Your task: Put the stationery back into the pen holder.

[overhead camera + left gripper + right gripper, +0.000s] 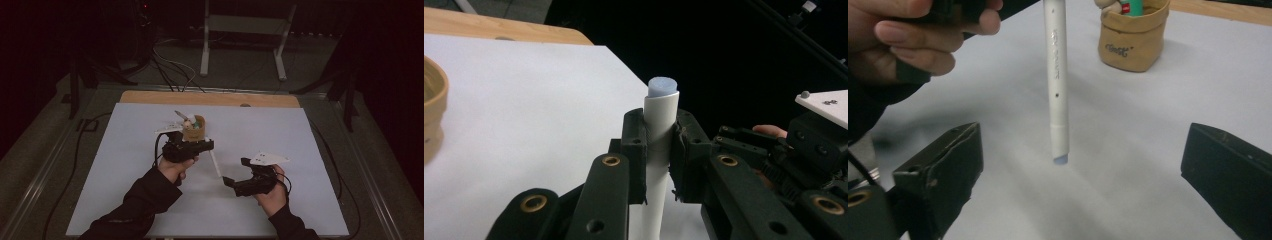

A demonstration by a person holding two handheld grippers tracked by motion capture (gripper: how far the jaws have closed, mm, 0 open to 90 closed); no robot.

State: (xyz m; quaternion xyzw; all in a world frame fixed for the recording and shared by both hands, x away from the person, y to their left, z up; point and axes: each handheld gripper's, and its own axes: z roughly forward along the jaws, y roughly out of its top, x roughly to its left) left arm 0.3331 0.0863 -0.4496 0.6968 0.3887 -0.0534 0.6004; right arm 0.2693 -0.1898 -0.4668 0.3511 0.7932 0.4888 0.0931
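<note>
A white pen (216, 165) with a pale blue tip (662, 107) is clamped between the jaws of my left gripper (207, 145), which is shut on its barrel (660, 130). The pen slants down toward the white sheet, and its tip hangs just above it (1058, 90). My right gripper (236, 171) is open wide, with a jaw on each side below the pen's tip (1078, 175) and neither touching it. A tan pouch (193, 131) holding several small items stands just behind the left gripper.
A white sheet (125, 165) covers the table, and a wooden edge (210, 98) shows at the back. Cables run along the left side. A metal stand (245, 30) is on the floor beyond the table. The pouch (1133, 42) stands behind the pen.
</note>
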